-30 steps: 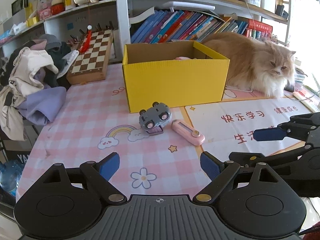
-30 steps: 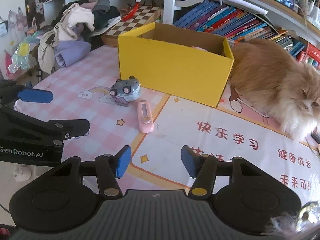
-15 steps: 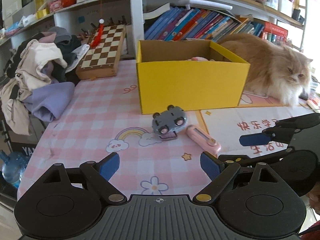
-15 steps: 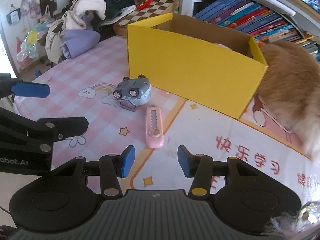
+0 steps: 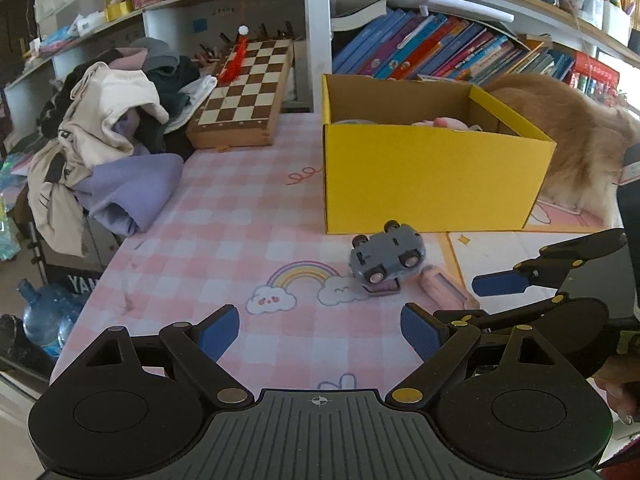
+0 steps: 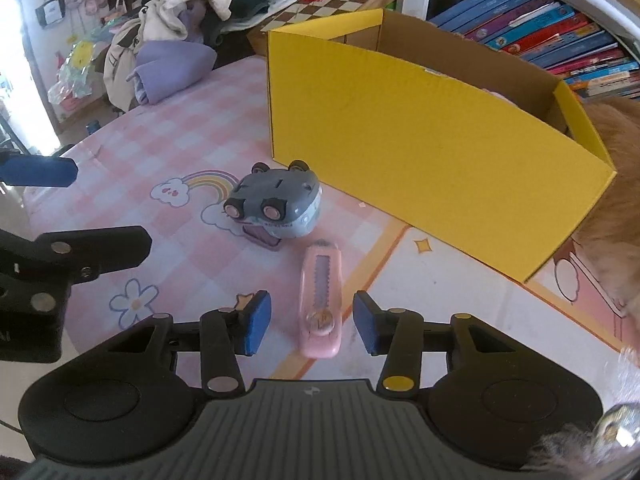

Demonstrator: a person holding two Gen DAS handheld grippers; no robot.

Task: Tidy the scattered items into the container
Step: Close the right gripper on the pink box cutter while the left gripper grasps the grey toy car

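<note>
A pink-checked tablecloth (image 5: 224, 216) carries today's clutter, with one yellow cardboard box (image 6: 420, 140) standing open at the back and a long-haired ginger cat (image 5: 576, 148) settled just behind it. One heap of clothes (image 5: 108, 140) and one folded chessboard (image 5: 244, 92) sit off to the side.

Two stray items remain on the cloth, by my count: one grey toy car (image 6: 276, 208), overturned with its wheels up, and one pink utility knife (image 6: 320, 300).

I have my right gripper (image 6: 312, 324) straddling the near end of that knife; its jaws have just been closing and now stand either side of the handle, a gap showing on both sides, nothing pinched yet. The knife's long axis runs straight away from the fingers toward the box, so the pads meet its narrow sides.

My left gripper (image 5: 320, 334) waits with jaws spread wide and empty, the car ahead and slightly right of it; I judge the right hand far nearer the knife.
</note>
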